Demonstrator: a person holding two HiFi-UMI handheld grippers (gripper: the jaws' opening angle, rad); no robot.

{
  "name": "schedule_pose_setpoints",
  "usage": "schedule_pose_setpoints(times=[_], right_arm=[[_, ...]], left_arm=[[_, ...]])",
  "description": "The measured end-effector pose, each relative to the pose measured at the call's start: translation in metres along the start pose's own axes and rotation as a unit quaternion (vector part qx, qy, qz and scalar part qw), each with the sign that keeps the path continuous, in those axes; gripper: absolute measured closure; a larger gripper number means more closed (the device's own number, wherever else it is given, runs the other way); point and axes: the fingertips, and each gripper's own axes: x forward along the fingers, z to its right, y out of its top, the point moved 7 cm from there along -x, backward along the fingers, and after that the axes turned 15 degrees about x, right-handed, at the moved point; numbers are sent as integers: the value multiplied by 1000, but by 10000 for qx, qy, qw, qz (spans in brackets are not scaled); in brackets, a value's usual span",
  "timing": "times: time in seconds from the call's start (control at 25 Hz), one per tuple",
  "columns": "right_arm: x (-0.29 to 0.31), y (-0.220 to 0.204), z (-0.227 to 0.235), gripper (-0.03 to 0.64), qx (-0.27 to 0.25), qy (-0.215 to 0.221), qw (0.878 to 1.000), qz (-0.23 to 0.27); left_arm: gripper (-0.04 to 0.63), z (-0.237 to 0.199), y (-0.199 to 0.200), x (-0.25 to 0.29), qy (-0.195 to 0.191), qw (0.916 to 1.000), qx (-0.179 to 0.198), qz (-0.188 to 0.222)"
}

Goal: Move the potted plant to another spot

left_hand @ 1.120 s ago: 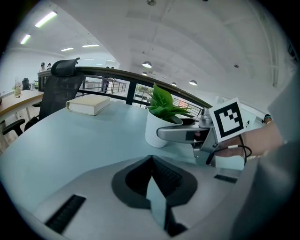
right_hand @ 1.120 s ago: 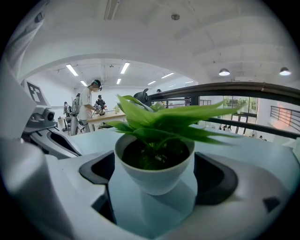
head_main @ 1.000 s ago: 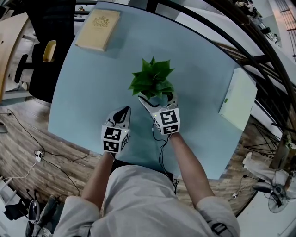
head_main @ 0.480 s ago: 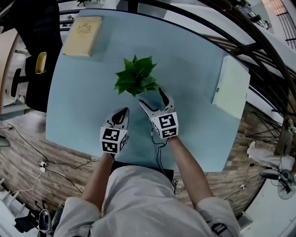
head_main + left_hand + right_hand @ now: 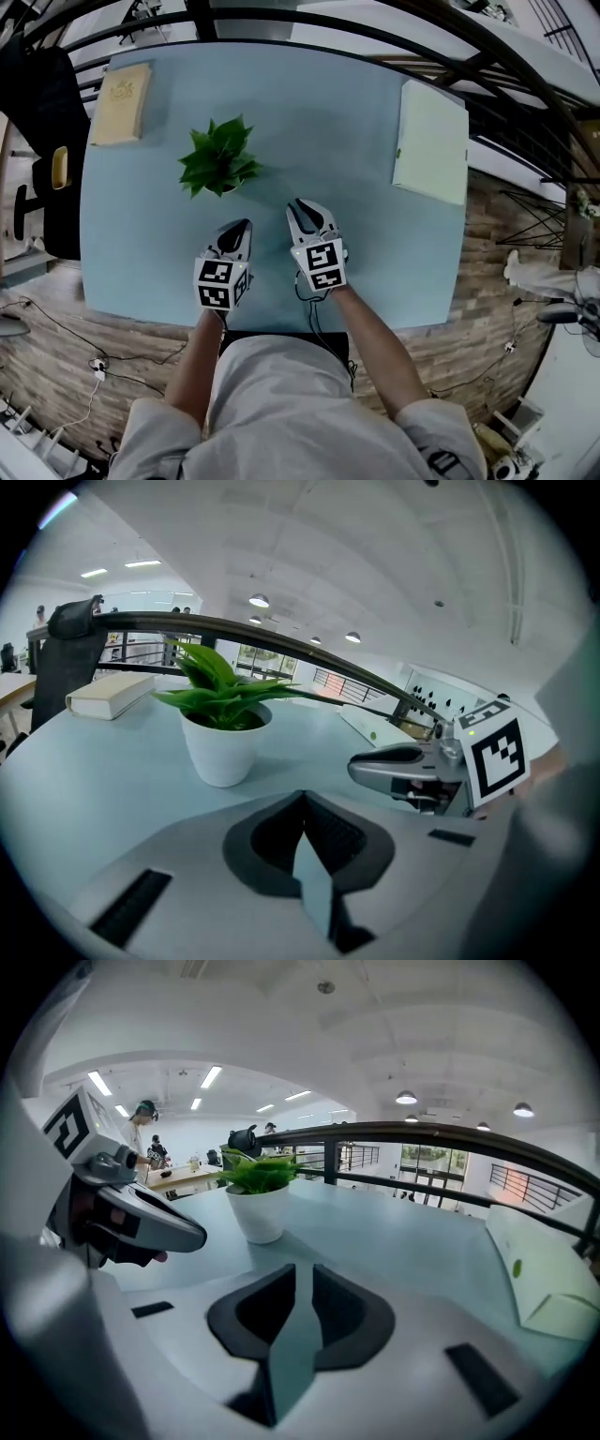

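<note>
From the head view, we've got the potted plant (image 5: 218, 161) standing upright on the pale blue table (image 5: 309, 122). It sits in the far-left part, with a tan book (image 5: 122, 91) beyond it in the corner and a pale folder (image 5: 431, 141) well away on the right. Both tools hang over the near edge. The left gripper (image 5: 236, 228) is the closer one, with the pot ahead of it and a touch to the left. The right gripper (image 5: 302, 206) sits farther off, with the pot ahead and clearly to its left. Neither touches the plant.

In the left gripper view, the jaws are pressed together at the tips with nothing between them. The white pot (image 5: 222, 747) rises just left of their line, apart from them, its long axis straight up. The other tool pokes in from the right.

In the right gripper view, these jaws have just been closing and are down to a thin sliver, and only bare table shows through it. The pot (image 5: 262, 1213) stands ahead and slightly left, farther away than in the left gripper view.

We judge that the plant is parked and nobody holds it. If either tool goes for it, the jaws must spread first and the tool must swing left. The left hand has the shorter trip.
</note>
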Motion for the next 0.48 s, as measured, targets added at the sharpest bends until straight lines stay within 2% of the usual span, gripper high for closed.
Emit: schedule_pose_setpoints(times=[0.16,0.32,0.48], right_arm=[[-25,-10,17,608,86,-245,9997,-32],[-49,-18,29,612,221,-228,9995,-81],[-73,-29,39,614,114,-226,9993,-284]], left_arm=[[584,20,5,5,-29,10000,45,-7],[584,39,10,9,-65,9999,118,-24],[584,59,15,10,-80,9999,118,-28]])
